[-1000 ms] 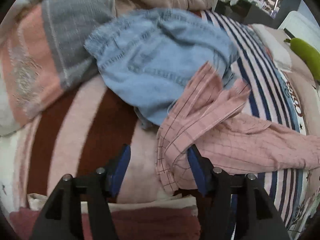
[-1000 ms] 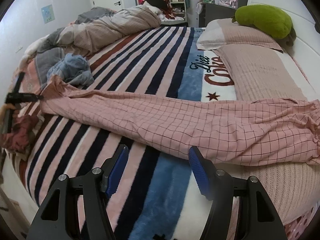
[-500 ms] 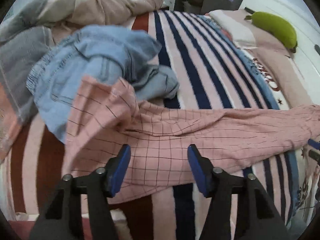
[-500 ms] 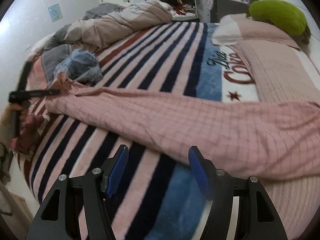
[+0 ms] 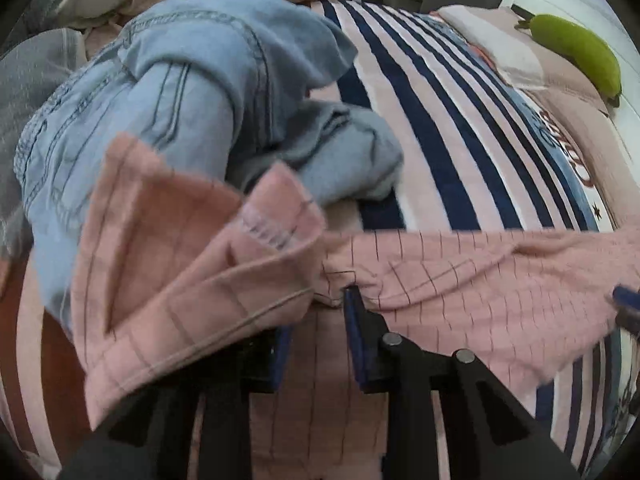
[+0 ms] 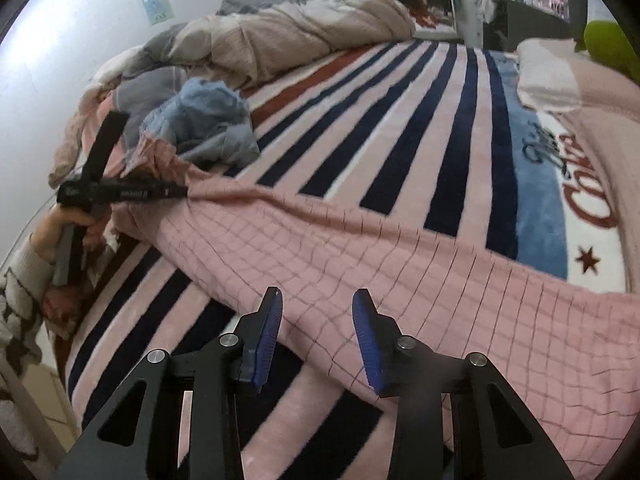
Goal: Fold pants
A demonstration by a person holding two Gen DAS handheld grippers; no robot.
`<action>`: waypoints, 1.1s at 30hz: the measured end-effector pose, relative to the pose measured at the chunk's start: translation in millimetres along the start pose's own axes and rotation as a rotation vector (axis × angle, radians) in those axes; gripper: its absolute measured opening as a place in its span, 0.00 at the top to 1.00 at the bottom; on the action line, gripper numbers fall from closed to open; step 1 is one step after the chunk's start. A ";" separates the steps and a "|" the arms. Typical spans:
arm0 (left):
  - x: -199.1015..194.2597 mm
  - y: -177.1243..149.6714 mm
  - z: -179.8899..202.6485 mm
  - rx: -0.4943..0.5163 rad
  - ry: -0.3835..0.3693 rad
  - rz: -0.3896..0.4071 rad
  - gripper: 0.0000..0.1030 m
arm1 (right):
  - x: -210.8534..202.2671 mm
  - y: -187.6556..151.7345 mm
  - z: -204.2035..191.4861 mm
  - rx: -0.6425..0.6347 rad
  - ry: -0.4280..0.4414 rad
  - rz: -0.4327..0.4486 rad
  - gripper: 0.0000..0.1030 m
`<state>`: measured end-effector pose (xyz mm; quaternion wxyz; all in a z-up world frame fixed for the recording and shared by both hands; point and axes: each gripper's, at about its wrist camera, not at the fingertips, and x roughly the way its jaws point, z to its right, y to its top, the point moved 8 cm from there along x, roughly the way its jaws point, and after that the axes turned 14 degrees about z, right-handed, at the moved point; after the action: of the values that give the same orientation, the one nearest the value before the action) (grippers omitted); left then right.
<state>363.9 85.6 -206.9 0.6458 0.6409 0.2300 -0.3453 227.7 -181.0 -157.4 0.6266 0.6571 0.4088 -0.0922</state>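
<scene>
Pink checked pants lie stretched across the striped bed, leg ends at the left. In the left wrist view my left gripper is shut on the leg end of the pants, the hem bunched over its left finger. In the right wrist view that gripper shows at the far left, pinching the cloth. My right gripper is partly open and empty, its blue pads just above the near edge of the pants at mid-leg.
Crumpled blue jeans lie just beyond the leg end, also in the right wrist view. A rumpled duvet sits at the back. Pillows and a green plush are at the right. The bed edge is at the near left.
My left gripper has closed on the leg end and lifted it. My right gripper has moved closer to the pants and its jaws have narrowed.
</scene>
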 end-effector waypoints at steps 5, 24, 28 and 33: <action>11.3 19.8 -4.3 -0.026 0.007 0.087 0.78 | 1.6 -10.0 10.2 0.025 -0.017 -0.025 0.69; -28.1 72.4 13.0 0.103 0.032 0.296 0.51 | -26.3 -12.9 19.7 0.061 -0.043 -0.008 0.69; -63.1 58.3 49.3 0.135 -0.026 0.314 0.35 | -68.7 -21.2 49.2 0.091 -0.138 0.024 0.68; -90.6 35.7 93.1 0.099 -0.137 0.293 0.35 | -156.5 -44.7 107.5 0.163 -0.348 0.102 0.54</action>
<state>317.4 5.3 -109.3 0.6711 0.6737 0.0721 -0.3011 139.0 -348.9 -113.0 0.6366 0.6996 0.2516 -0.2050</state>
